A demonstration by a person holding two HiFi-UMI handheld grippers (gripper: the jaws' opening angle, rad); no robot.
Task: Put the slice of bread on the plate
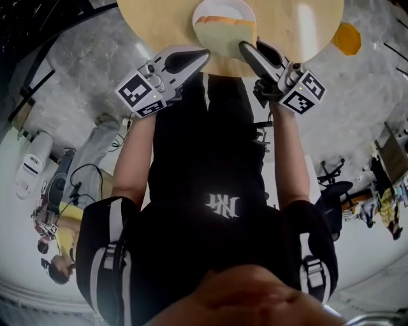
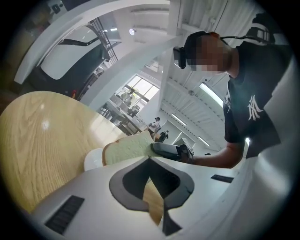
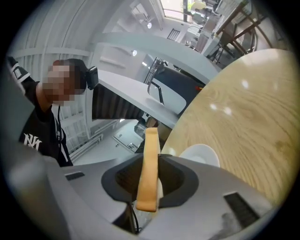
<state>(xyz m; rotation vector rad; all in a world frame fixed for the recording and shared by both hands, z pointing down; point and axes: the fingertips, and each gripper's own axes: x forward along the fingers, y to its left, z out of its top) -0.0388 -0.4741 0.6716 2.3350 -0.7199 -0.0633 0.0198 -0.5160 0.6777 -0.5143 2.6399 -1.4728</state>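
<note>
A slice of bread [image 1: 223,25] with a tan crust hangs over the white plate [image 1: 245,9] on the round wooden table [image 1: 287,32]. My right gripper [image 1: 244,46] is shut on its near end. In the right gripper view the bread [image 3: 150,178] stands edge-on between the pads, with the plate [image 3: 199,154] just to its right. My left gripper [image 1: 203,56] is at the table's edge beside the plate, jaws together and holding nothing. In the left gripper view the bread [image 2: 129,147] tilts above the plate [image 2: 93,159], pinched by the right gripper [image 2: 171,150]. I cannot tell whether bread and plate touch.
The table edge is right at my body. An orange object [image 1: 349,38] lies on the floor to the table's right. Office chairs [image 1: 331,184] stand at the right, and cables [image 1: 83,178] and other people [image 1: 54,255] are at the left.
</note>
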